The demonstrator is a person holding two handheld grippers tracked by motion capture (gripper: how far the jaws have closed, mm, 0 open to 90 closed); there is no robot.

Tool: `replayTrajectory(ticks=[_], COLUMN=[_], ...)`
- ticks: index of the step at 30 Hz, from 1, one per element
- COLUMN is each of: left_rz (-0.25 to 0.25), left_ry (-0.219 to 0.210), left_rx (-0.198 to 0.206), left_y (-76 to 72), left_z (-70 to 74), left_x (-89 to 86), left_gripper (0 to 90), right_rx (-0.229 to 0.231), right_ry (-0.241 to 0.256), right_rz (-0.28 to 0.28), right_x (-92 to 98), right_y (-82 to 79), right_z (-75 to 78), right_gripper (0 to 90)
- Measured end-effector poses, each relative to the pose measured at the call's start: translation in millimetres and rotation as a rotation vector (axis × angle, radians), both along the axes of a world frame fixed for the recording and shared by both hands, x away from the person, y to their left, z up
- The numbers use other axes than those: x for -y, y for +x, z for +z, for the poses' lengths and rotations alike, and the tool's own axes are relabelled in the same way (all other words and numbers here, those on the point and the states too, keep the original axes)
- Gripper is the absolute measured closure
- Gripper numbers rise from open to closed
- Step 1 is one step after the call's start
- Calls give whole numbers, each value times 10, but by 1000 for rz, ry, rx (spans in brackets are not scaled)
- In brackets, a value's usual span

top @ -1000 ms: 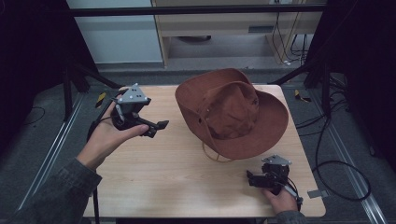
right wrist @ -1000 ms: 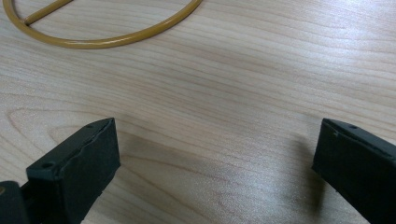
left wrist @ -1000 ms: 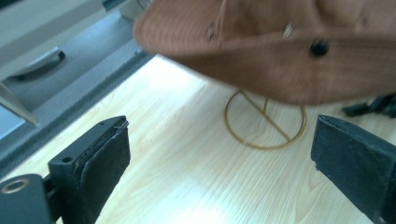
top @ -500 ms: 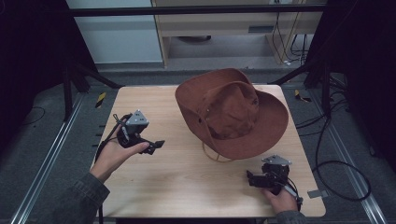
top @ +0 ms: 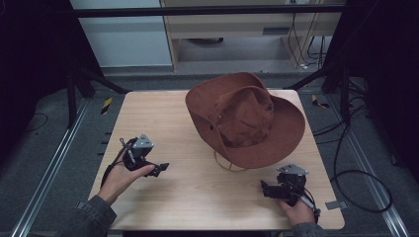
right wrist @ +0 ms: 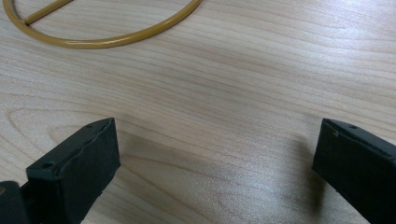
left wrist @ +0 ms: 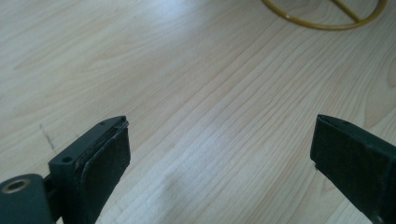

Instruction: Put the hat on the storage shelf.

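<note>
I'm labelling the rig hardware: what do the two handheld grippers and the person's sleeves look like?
Both the left gripper and right gripper are black with two flat, blocky jaws, a grey three-cornered plate on top and a trailing black cable. The left sleeve is dark grey.

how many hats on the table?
1. The hat sits on the table's far right part, its cord looping toward the near edge. Nothing looks hidden.

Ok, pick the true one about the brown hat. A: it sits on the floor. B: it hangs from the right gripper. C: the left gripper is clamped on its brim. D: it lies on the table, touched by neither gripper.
D: the brown hat lies on the table, with the left gripper and right gripper both open and apart from it.
</note>
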State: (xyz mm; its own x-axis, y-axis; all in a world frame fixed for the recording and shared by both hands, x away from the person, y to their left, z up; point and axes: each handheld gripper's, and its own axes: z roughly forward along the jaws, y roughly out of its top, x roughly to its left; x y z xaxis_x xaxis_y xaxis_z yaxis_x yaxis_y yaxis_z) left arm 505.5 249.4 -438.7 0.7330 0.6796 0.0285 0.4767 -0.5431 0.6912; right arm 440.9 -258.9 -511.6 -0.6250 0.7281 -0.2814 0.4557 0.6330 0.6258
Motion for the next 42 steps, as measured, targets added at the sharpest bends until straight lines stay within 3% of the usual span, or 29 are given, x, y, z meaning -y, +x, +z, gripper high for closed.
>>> replayTrajectory(ticks=[22,28,33,42], left_rz=[76,104,117,124], left_ry=[40,22,31,17], left_rx=[-28,-35,-38,-28], left_y=[-45,-26,-8,-5], left_z=[-357,-433,-500,-639], left_x=[-305,-401,-447,-453], left_gripper=[38,37,37,20], right_rx=[-1,11,0,10], right_ry=[1,-13,-1,-13], right_rz=[0,7,0,8], right_x=[0,11,0,12], right_y=[0,13,0,13], right_z=[0,5,0,6], right_gripper=[6,6,6,6])
